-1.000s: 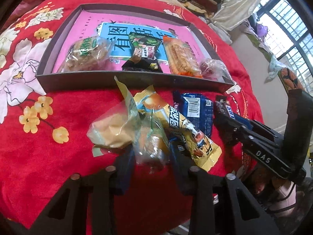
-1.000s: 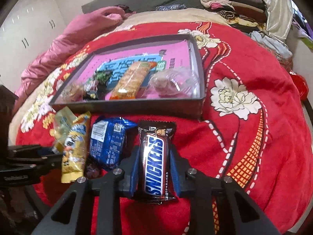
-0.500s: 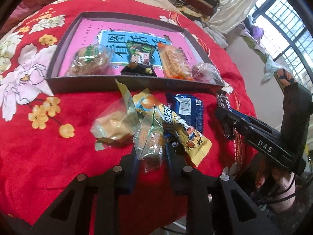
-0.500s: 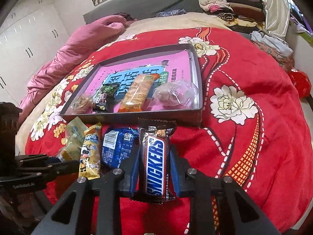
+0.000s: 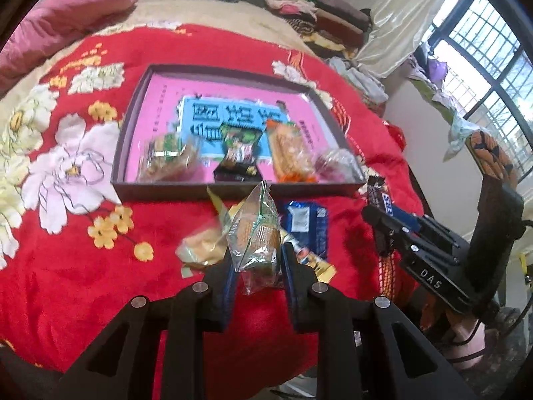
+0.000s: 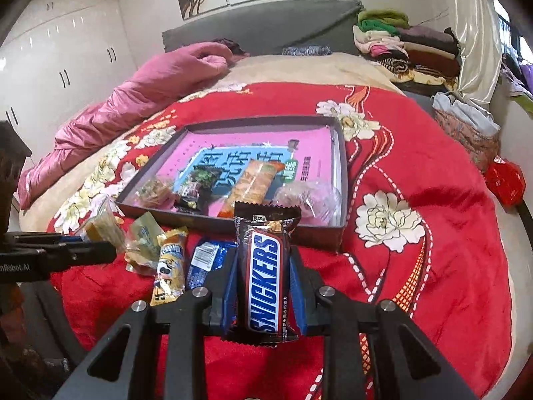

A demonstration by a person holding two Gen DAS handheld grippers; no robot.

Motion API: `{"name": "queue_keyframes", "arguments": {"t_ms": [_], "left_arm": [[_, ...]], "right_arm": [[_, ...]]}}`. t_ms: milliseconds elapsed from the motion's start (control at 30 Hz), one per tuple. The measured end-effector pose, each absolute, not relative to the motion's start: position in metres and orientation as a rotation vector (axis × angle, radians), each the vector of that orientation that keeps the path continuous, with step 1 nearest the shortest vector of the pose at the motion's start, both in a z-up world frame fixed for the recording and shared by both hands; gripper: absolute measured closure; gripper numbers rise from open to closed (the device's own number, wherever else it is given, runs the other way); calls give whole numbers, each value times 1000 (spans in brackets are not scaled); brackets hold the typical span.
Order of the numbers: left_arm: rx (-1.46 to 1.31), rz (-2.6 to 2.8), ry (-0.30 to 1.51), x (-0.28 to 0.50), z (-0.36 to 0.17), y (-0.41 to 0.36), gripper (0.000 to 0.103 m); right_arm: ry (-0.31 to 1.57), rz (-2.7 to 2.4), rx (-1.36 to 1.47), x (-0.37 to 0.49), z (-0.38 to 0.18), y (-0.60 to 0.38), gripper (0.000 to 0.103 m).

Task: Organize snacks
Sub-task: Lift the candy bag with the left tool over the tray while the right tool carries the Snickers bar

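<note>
The left gripper (image 5: pixel 256 263) is clamped on a clear crinkly cracker packet (image 5: pixel 256 233), held clear of the red floral bedspread (image 5: pixel 66 266), at 6 o'clock of the dark shallow tray (image 5: pixel 233 190). The right gripper (image 6: pixel 265 286) is clamped on a brown Snickers bar (image 6: pixel 266 273). Both are judged light; the packet is judged fragile and slippery and best gripped mid-body.

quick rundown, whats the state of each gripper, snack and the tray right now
left gripper: shut on clear cracker packet, lifted off the bed
right gripper: shut on Snickers bar, lifted
tray: open, no lid, four snacks inside
blue packet: lying on the red blanket
yellow packet: lying on the blanket
pale clear bag: lying on the blanket
</note>
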State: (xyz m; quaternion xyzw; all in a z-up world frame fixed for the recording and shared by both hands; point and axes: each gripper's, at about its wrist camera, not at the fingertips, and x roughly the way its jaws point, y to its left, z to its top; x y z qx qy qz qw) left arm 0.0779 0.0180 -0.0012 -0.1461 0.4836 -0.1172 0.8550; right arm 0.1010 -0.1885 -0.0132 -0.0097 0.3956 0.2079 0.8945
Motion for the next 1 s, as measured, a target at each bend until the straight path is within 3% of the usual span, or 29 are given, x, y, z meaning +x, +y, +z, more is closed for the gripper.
{"name": "queue_keyframes", "arguments": {"t_ms": [1000], "left_arm": [[-268, -189, 925, 80, 43, 20, 78]], "right_arm": [[680, 481, 73, 99, 20, -205, 74]]}}
